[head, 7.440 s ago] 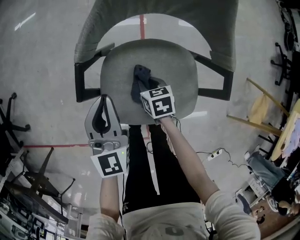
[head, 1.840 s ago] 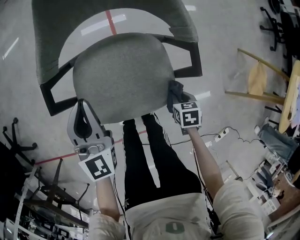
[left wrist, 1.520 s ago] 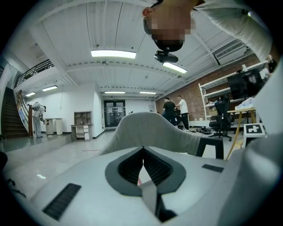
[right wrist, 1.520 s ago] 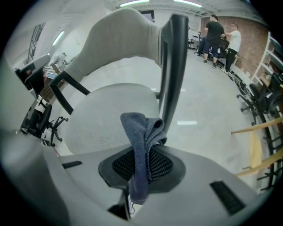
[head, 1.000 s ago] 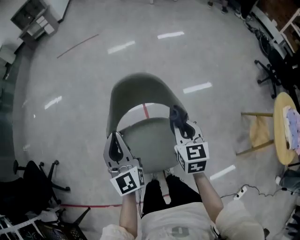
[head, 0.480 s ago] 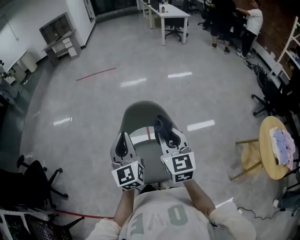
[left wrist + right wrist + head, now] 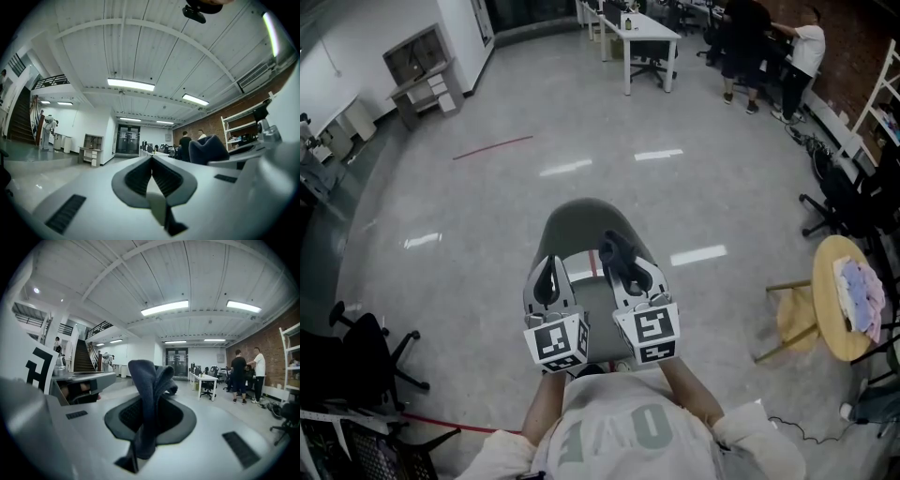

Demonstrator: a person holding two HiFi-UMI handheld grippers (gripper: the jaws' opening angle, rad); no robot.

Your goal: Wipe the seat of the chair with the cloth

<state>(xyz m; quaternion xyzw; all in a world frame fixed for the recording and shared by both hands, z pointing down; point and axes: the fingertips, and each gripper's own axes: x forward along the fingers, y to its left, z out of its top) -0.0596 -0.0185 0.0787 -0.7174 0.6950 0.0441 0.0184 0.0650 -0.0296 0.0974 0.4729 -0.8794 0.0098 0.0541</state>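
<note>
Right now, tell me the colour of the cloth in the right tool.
Dark navy blue, plain; the cloth shows best in the right gripper view.

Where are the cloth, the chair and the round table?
cloth (image 7: pixel 145 404), right gripper view, on its upright middle fold.
chair (image 7: pixel 581 225), head view, on its backrest.
round table (image 7: pixel 828 314), head view, on its bare top.

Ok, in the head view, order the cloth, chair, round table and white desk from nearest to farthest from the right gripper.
1. Cloth, in the jaws of the right gripper.
2. Chair, just below.
3. Round table, off right.
4. White desk, far ahead.
</note>
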